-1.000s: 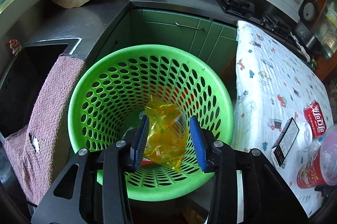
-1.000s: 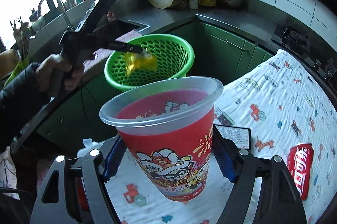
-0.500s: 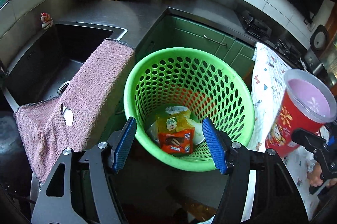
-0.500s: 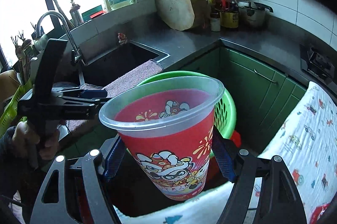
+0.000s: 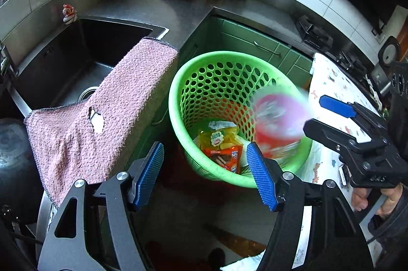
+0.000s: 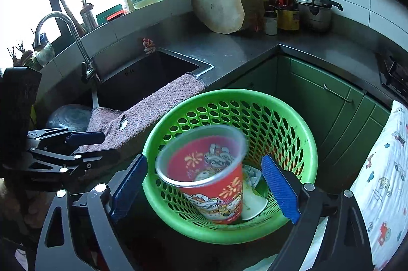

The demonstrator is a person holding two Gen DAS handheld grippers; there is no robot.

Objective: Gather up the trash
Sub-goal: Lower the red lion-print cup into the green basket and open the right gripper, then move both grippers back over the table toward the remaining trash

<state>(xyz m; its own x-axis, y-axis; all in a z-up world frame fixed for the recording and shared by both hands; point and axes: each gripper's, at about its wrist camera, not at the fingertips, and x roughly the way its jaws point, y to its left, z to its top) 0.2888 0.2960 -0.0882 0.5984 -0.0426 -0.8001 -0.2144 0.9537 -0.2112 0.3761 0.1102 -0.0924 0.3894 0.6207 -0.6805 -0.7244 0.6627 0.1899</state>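
change: red cup was clamped in the right gripper half a second back; now it's free and blurred inside the green basket. Yellow snack bag, gripped by the left gripper a second ago, now lies on the basket floor.
right gripper: jaws have just been opening, stand wide; blue pads clear of the cup on both sides, nothing pressed. Sits over the near rim of the basket.
left gripper: jaws apart and empty, opened over the last second and now steady. Held at the near-left side of the basket, beside the pink towel.
red cup: mouth tilted toward the camera in the right wrist view, base down against the near wall; motion-smeared in the left wrist view, at the right side of the basket.
basket contents: yellow snack bag, orange-red wrapper just near of it, white scrap right of the cup.
surroundings: sink to the far left, towel draped over its near edge; printed tablecloth to the right of the basket.
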